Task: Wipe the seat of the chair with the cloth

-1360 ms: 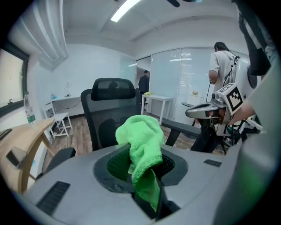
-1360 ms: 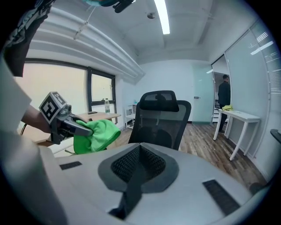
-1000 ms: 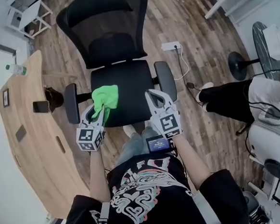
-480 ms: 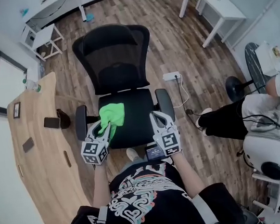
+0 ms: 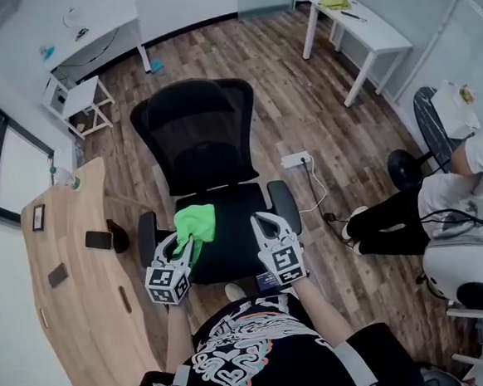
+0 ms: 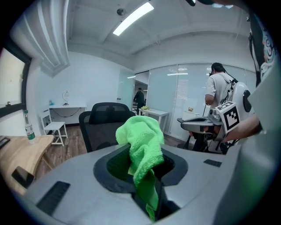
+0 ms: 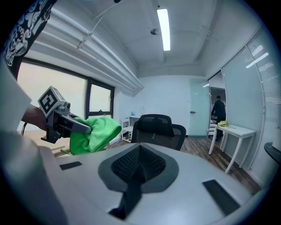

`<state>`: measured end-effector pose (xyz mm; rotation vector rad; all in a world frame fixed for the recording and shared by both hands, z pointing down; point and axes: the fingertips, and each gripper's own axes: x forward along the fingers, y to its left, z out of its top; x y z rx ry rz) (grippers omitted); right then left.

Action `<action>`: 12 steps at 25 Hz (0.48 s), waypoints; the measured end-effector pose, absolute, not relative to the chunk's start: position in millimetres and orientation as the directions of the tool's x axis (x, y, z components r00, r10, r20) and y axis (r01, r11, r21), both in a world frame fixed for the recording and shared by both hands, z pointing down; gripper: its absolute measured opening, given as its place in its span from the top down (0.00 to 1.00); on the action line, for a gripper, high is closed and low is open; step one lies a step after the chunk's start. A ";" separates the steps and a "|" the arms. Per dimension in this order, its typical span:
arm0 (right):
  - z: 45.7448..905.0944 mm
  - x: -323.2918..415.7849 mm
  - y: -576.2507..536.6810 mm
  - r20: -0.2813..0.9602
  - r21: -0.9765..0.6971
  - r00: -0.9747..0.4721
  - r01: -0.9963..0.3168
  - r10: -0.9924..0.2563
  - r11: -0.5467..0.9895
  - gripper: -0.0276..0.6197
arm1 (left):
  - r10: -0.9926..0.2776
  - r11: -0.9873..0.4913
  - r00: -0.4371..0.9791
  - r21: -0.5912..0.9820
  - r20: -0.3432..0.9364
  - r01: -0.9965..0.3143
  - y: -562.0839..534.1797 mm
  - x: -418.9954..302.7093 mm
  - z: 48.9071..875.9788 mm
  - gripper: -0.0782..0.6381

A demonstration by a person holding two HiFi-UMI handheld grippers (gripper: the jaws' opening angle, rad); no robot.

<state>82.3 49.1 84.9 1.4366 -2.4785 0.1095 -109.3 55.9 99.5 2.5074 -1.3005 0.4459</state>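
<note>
Wooden and pale, the bench point(image 5: 65, 277) is standing at the far left, carrying a dark phone point(image 5: 99, 239). Beside it, the left hand-held gripper point(image 5: 181, 244) is pinching the green cloth point(image 5: 195, 220) between its jaws. The cloth is bunching up beyond the tips and trailing back down through the slot between them. From the head view the cloth is sitting over the left front part of the black chair seat point(image 5: 232, 230), though contact with the seat cannot be told. To the right, the right hand-held gripper point(image 5: 265, 223) is hovering over the seat's right front, its jaws pressed together on nothing, apart from the cloth. Farther right, another person point(image 5: 393, 213) is sitting.
</note>
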 end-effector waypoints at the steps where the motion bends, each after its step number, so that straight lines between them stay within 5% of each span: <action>1: 84.9 80.3 49.8 0.274 0.072 -0.472 -0.859 -0.838 0.508 0.96 | -0.738 -0.555 0.547 0.107 0.395 -0.825 55.4 -109.6 99.9 0.73; 12: 90.7 70.5 43.8 0.273 0.057 -0.483 -0.855 -0.832 0.516 0.96 | -0.737 -0.568 0.557 0.096 0.383 -0.817 43.3 -115.2 98.4 0.73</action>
